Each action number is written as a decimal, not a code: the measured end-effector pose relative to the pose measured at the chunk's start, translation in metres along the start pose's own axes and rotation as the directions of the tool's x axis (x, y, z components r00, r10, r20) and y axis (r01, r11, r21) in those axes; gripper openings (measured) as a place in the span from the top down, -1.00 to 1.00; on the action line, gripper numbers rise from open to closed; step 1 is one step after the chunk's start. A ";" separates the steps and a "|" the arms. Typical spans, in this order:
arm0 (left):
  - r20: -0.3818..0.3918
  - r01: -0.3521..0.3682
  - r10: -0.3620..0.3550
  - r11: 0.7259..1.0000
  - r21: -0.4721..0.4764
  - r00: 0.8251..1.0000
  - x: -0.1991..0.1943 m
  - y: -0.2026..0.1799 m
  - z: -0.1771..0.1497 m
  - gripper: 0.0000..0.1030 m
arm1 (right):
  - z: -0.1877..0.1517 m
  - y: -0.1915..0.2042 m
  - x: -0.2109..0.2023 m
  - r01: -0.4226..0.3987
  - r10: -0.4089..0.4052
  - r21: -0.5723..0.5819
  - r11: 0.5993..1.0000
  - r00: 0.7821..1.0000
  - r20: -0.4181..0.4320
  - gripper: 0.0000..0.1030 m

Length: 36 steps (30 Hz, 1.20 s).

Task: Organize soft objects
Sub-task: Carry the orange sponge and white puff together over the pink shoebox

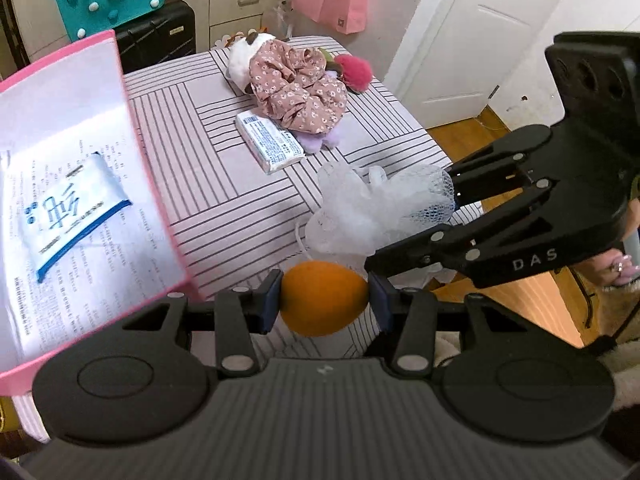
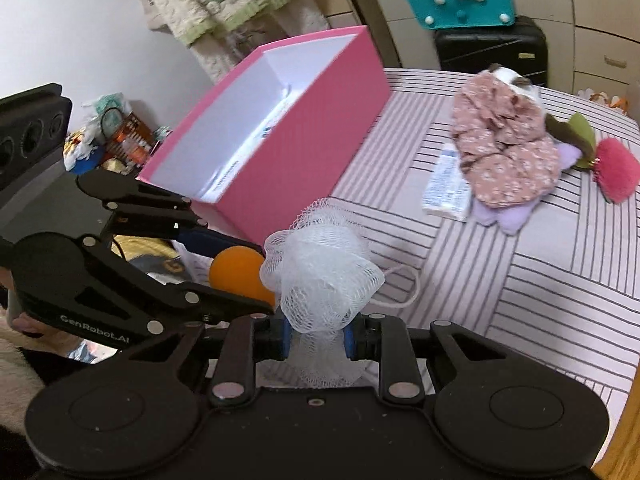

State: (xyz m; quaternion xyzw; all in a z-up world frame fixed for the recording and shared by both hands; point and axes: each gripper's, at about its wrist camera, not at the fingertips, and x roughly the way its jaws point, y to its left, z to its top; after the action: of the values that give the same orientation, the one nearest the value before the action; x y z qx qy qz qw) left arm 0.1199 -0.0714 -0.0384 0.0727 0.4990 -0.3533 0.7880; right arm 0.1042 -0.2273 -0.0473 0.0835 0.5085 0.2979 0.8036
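My left gripper [image 1: 324, 304] pinches orange ball [image 1: 322, 298]. My right gripper [image 2: 316, 340] clamps white mesh pouf [image 2: 320, 276], just beside ball. Pink box [image 2: 288, 136] left of both, tissue pack [image 1: 76, 212] inside. Beyond, on striped cover [image 1: 224, 216]: floral plush heap [image 1: 298, 88].

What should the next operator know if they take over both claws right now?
Left claw: shut on the orange ball.
Right claw: shut on the white mesh sponge.
Both are held above the striped bed, beside the pink box.
Done: one tissue pack lies in the box.
Left: drop the ball and sponge in, then fetch the second tissue pack, the floral cloth, the plush toy and the pink pompom.
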 end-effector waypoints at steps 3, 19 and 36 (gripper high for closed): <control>0.001 -0.004 0.004 1.000 0.011 1.000 -0.015 0.001 -0.004 0.13 | 0.005 0.014 -0.004 -0.012 0.011 -0.020 1.000 1.000 -0.018 0.45; 0.101 -0.103 0.110 0.992 -0.076 0.989 -0.091 0.069 -0.012 0.13 | 0.071 0.080 0.016 -0.118 0.118 -0.176 0.977 0.993 -0.010 0.44; 0.319 -0.127 0.223 0.946 -0.297 0.921 -0.117 0.179 0.022 0.13 | 0.185 0.097 0.078 -0.128 0.136 -0.227 0.965 0.990 0.022 0.44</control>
State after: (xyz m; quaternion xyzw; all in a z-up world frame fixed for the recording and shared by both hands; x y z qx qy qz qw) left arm 0.2192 0.1076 0.0276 -0.0547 0.3863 -0.2165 0.8949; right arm 0.2507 -0.0733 0.0220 0.0310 0.4496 0.4050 0.7955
